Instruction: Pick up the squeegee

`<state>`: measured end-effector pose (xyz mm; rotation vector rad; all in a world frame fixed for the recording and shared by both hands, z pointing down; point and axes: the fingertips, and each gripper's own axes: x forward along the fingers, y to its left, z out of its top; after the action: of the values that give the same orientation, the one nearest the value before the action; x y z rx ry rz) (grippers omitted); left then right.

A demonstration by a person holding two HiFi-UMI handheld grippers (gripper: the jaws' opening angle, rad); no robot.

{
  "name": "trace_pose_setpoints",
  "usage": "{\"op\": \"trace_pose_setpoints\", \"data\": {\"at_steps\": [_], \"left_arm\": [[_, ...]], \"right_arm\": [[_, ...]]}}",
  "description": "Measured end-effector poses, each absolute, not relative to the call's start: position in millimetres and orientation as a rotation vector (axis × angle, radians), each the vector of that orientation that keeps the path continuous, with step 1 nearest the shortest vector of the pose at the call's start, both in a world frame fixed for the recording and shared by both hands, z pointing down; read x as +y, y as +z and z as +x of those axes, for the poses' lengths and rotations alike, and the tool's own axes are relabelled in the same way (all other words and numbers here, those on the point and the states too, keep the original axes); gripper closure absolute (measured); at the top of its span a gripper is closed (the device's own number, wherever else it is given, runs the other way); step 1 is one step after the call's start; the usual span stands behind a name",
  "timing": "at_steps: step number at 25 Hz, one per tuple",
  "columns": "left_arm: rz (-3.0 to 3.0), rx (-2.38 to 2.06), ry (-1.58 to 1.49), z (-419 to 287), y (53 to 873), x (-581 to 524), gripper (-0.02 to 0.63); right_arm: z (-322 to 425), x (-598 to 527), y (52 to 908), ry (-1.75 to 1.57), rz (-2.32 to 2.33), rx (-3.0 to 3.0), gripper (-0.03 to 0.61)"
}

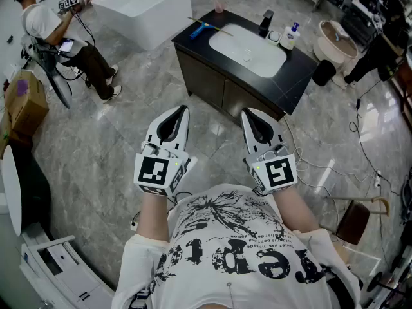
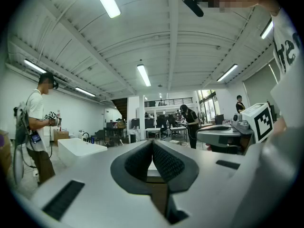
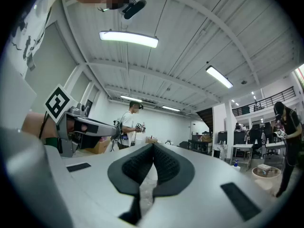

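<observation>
Squeegee (image 1: 201, 28) observed untouched on counter (image 1: 297, 76), upper centre. Left gripper (image 1: 182, 111), right gripper (image 1: 248, 113) closed, empty, well apart. Pickup outstanding.

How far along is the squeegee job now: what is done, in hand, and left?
Done: nothing visible yet. In hand: nothing; the left gripper and right gripper are shut and empty, well short of the vanity. Left: approach, open a gripper and grasp the squeegee lying on it beside the sink.
</observation>
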<state>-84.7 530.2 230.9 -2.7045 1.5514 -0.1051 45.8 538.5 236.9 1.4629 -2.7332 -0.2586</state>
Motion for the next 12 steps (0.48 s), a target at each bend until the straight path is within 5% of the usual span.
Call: {"op": "trace_pose_setpoints", "data": {"at_steps": [12], "left_arm": [[-2.713, 1.563, -0.087, -112, 239, 528, 0.598]], "right_arm": [[19, 536, 244, -0.250, 1.467, -2.727, 0.566]]}}
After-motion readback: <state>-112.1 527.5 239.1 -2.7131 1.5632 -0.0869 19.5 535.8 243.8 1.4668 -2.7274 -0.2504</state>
